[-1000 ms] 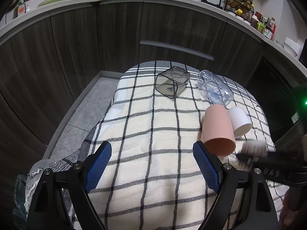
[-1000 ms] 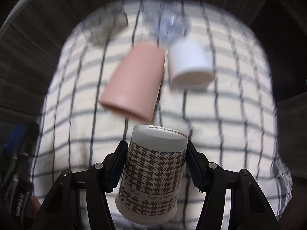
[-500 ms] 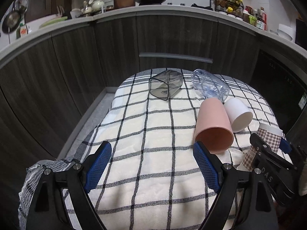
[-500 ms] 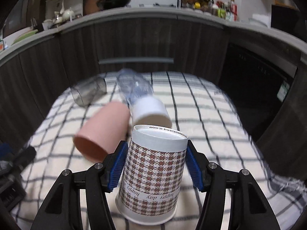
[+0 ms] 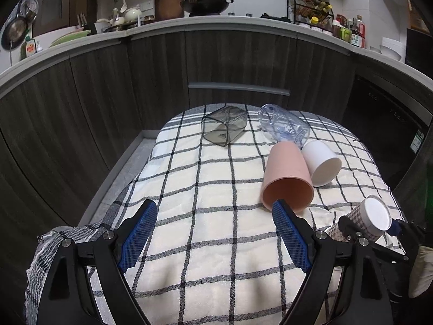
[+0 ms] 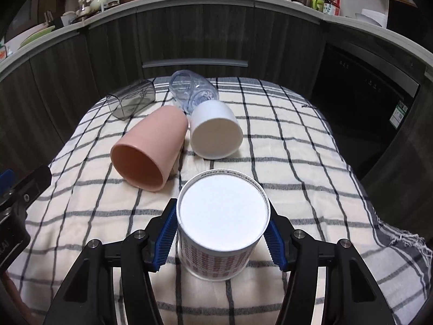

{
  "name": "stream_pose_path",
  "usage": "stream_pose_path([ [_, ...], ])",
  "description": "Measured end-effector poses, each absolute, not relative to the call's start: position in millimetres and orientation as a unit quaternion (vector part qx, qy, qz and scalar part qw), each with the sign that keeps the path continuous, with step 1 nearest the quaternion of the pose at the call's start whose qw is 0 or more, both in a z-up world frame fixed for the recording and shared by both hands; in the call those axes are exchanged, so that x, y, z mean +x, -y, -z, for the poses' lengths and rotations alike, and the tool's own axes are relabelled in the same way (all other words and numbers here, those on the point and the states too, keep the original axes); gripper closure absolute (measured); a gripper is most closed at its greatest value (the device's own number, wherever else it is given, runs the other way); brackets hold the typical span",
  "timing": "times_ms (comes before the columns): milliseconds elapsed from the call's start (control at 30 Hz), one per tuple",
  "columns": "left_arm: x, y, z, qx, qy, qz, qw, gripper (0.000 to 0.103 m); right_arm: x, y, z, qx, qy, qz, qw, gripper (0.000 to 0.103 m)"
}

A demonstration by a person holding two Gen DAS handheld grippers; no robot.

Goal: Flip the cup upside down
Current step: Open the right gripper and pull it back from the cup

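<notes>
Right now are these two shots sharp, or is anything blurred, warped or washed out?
Left wrist view: sharp, with fisheye bending of the countertop and dark corners. Right wrist view: also sharp; the white base of the houndstooth cup in the right claw looks bright and nearly featureless, and the checked cloth bulges.

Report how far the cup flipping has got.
Done: the houndstooth paper cup is turned base up, mouth toward the checked cloth. In hand: the right tool is shut on it; whether its rim rests on the cloth is unclear. Left: release it. The left tool is open, and the pink cup and white cup lie on their sides.
</notes>
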State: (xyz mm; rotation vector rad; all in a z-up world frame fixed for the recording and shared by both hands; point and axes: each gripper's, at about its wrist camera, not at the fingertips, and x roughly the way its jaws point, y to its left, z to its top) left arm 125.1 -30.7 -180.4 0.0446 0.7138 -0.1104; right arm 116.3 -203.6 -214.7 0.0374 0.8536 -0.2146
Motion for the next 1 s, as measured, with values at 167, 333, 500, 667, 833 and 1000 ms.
stream_pose_path([
  [167,119.8,31.9,177.3,0.029,-0.337,0.055,0.939,0.012,112.7,204.4,214.0,0.022,-0.412,0.107,0.905,0.037],
  [333,117.6,30.5,174.5,0.027,-0.331,0.053,0.942,0.012,106.8,208.0,206.0,0.030,-0.404,0.113,0.907,0.024],
  [500,113.7,29.8,170.1,0.027,-0.323,0.053,0.945,0.012,99.8,209.1,193.3,0.033,-0.389,0.113,0.914,0.024],
  [667,104.5,27.7,159.7,0.024,-0.316,0.053,0.947,0.012,88.1,207.9,177.3,0.035,-0.375,0.107,0.920,0.023],
  [833,90.1,29.9,141.7,0.028,-0.307,0.053,0.950,0.011,74.0,207.1,158.3,0.034,-0.356,0.101,0.928,0.021],
  [1000,78.1,35.5,127.0,0.035,-0.310,0.058,0.948,0.011,58.8,204.9,135.7,0.022,-0.334,0.096,0.938,0.019],
])
